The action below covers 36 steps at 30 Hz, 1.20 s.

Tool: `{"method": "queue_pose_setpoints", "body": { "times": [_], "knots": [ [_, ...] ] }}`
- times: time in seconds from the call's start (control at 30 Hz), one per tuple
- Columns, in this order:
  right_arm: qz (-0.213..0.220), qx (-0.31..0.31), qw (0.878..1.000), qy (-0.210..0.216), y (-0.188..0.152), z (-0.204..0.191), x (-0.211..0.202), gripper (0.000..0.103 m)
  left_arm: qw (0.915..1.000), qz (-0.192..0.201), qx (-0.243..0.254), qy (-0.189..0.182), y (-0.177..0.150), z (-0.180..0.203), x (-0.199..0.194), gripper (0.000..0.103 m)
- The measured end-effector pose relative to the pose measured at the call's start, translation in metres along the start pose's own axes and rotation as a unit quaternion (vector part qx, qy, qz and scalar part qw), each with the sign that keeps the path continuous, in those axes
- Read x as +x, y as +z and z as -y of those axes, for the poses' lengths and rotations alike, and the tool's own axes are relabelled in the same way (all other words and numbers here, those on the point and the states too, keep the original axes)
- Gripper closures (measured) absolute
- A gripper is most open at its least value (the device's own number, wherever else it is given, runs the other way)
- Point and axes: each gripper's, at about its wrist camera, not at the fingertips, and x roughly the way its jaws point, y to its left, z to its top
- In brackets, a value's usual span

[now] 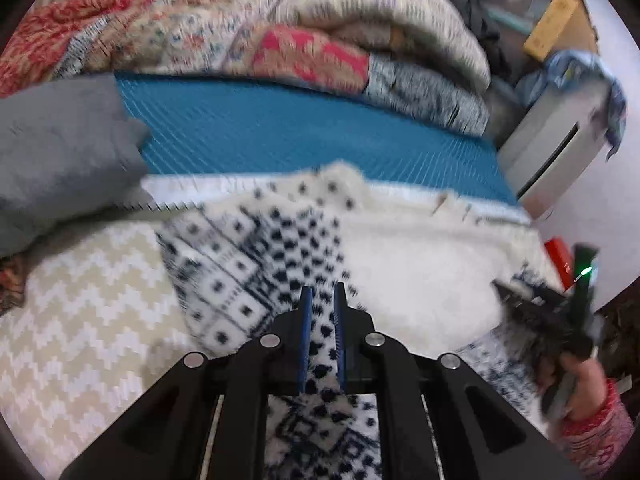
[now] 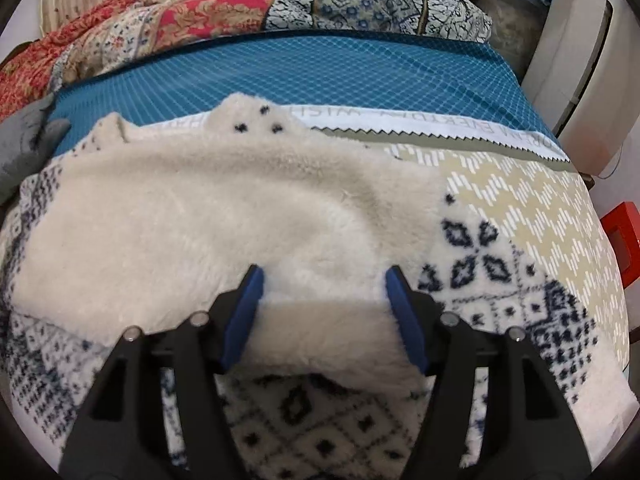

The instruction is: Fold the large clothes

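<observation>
Blurred quilts [image 1: 280, 40] behind — left claw [image 1: 323, 300] pinches fleece [image 1: 280, 248]; grip half-hidden.

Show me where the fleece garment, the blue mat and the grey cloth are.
fleece garment [image 2: 224, 208]: right wrist view, on its plain cream side.
blue mat [image 2: 320, 76]: right wrist view, on the bare gridded part behind the garment.
grey cloth [image 1: 60, 144]: left wrist view, on the middle of the bundle.
</observation>
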Motion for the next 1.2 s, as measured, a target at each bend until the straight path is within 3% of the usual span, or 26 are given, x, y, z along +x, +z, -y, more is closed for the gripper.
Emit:
{"method": "queue_pose_setpoints", "body": {
  "times": [0.13, 0.23, 0.6, 0.8, 0.87, 0.97, 1.1, 1.2],
  "knots": [
    [-0.003, -0.005, 1.000, 0.000, 0.000, -0.001, 0.007, 0.038, 0.9964, -0.035, -0.011, 0.077, -0.009, -0.023, 0.034, 0.103],
    [-0.001, -0.002, 1.000, 0.003, 0.000, 0.000, 0.009, 0.036, 0.9980, -0.021, -0.040, 0.044, -0.016, -0.046, 0.035, 0.099],
    [0.019, -0.004, 1.000, -0.009, -0.006, -0.003, 0.012, 0.034, 0.9984, 0.004, -0.012, 0.056, -0.028, -0.045, 0.035, 0.098],
    [0.024, 0.008, 1.000, 0.006, -0.004, 0.004, 0.001, 0.034, 0.9912, -0.013, 0.023, 0.130, -0.020, 0.000, 0.019, 0.098],
    [0.040, 0.058, 0.996, 0.046, -0.009, 0.021, -0.026, 0.034, 0.9938, -0.004, 0.031, 0.107, -0.024, 0.016, 0.003, 0.098],
    [0.087, 0.143, 0.978, 0.128, -0.043, 0.065, -0.079, 0.034, 0.9955, 0.006, 0.060, 0.073, -0.040, 0.042, -0.017, 0.099],
    [0.106, 0.252, 0.949, 0.154, -0.117, 0.131, -0.121, 0.034, 0.9929, -0.022, 0.095, 0.069, -0.065, 0.070, -0.004, 0.100],
    [0.097, 0.357, 0.913, 0.173, -0.184, 0.180, -0.137, 0.033, 0.9909, -0.040, 0.100, 0.081, -0.081, 0.075, 0.009, 0.100]
  ]
}}
